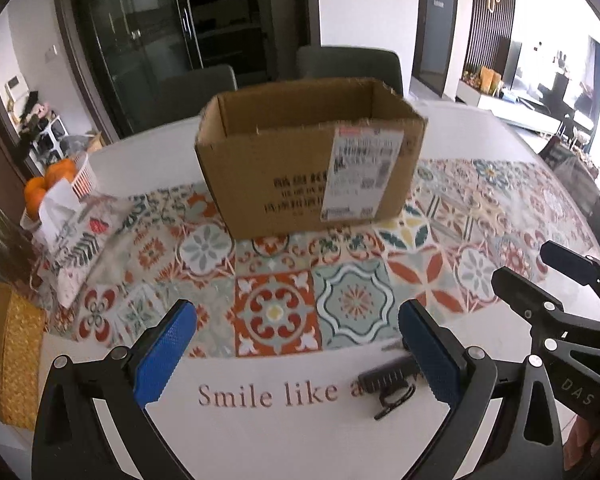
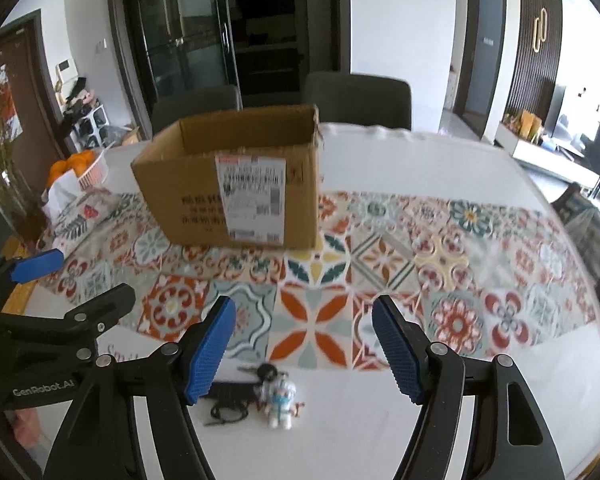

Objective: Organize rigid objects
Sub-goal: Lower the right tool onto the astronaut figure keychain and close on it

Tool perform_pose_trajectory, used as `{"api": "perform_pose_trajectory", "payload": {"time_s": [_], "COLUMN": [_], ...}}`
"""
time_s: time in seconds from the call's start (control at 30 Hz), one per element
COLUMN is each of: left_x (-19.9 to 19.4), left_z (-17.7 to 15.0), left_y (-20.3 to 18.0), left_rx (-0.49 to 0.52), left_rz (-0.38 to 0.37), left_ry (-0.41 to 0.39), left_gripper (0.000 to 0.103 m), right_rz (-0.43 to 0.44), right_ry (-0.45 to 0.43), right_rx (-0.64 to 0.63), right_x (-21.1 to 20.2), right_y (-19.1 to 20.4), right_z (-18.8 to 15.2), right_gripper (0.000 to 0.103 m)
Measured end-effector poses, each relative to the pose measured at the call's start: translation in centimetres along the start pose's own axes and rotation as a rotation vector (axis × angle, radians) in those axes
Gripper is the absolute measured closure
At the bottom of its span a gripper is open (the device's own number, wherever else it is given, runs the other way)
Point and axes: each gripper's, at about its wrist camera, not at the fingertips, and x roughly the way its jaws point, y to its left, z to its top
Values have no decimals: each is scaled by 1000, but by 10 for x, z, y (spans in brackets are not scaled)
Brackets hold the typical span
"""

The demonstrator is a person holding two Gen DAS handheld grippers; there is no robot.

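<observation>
2 grippers, left gripper (image 1: 298, 346) and right gripper (image 2: 304, 346), are hovering with jaws spread, holding nothing. Near the table edge a keychain figurine (image 2: 279, 404) is lying beside a black key fob (image 2: 230, 394), well short of the open cardboard box (image 2: 236, 176). Pinching only the figurine is risking the attached keys swinging and slipping free.
</observation>
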Motion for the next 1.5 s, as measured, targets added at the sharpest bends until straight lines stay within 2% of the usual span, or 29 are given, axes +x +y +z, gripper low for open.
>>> {"api": "perform_pose_trajectory", "payload": {"time_s": [0.37,0.8,1.5], "left_x": [25,50,65], "left_z": [-30,-49,-58], "left_y": [-6,-8,-1], "left_rx": [16,20,3], "left_rz": [12,26,62], "left_ry": [101,190,240], "left_gripper": [0,0,1], "right_rz": [30,75,105], "right_ry": [117,229,299], "right_rx": [1,6,13], "right_x": [26,61,94], "right_y": [2,0,3], "right_z": [-34,-59,-73], "right_gripper": [45,56,67]}}
